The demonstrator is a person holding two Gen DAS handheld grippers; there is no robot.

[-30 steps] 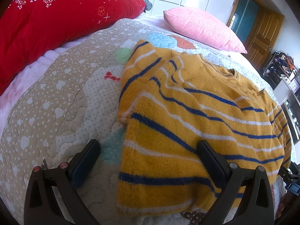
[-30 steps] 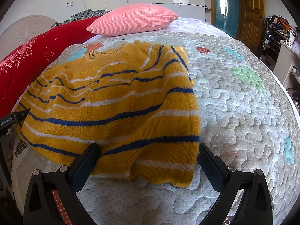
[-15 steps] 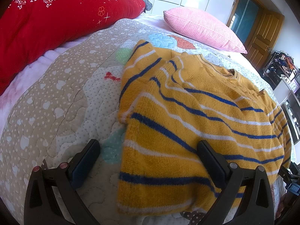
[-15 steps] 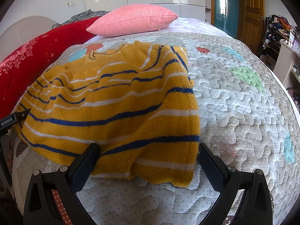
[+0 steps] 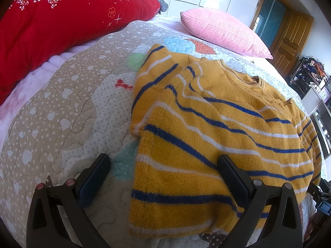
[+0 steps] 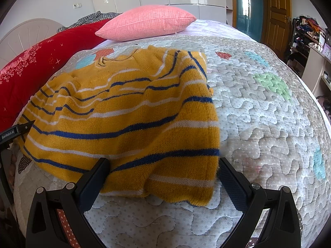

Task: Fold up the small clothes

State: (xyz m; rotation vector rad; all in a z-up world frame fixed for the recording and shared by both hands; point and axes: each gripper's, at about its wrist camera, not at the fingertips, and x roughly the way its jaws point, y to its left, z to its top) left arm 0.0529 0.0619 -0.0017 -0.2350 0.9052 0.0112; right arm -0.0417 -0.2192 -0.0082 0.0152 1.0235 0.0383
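The yellow striped sweater (image 5: 217, 128) lay spread on the quilt (image 5: 62, 103), sleeves tucked in. Both grippers, left (image 5: 163, 165) and right (image 6: 161, 171), hovered wide apart at its hem, gripping nothing.

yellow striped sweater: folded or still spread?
Partly folded. The sweater lies flat on the quilt with both sleeves turned in over the body; the hem is not yet brought up. Both tongs are open and hold nothing.
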